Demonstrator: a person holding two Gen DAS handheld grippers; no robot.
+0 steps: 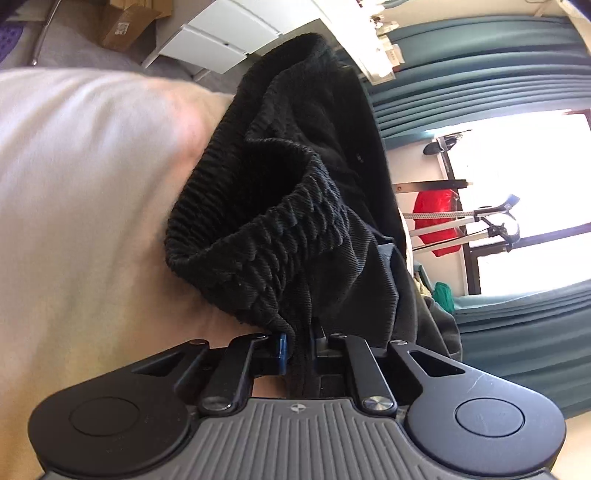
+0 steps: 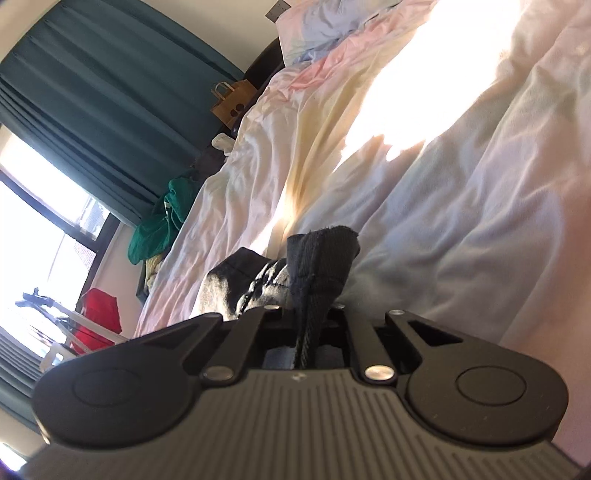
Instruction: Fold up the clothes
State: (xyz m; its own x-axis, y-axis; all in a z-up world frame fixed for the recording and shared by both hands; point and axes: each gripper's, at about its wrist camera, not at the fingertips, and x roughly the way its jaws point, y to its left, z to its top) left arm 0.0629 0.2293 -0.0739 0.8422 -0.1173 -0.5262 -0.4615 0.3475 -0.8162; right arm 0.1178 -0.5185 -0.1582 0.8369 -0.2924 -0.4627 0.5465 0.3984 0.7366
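A black garment (image 1: 295, 192) with a ribbed elastic waistband lies bunched on the pale bedsheet (image 1: 74, 221). In the left wrist view its fabric runs down between the jaws of my left gripper (image 1: 301, 341), which is shut on it beside the waistband. The view is rolled sideways. In the right wrist view another corner of the black garment (image 2: 321, 266) stands up from my right gripper (image 2: 308, 314), which is shut on that hem. More of the garment lies rumpled just left of it on the bed.
A wrinkled pastel duvet (image 2: 406, 147) covers the bed. Teal curtains (image 2: 92, 92) hang by a bright window. A green cloth heap (image 2: 159, 225), a red bag (image 2: 101, 314) and a brown paper bag (image 2: 231, 103) stand beyond the bed. White drawers (image 1: 221, 37) and a cardboard box (image 1: 129, 26) stand on the floor.
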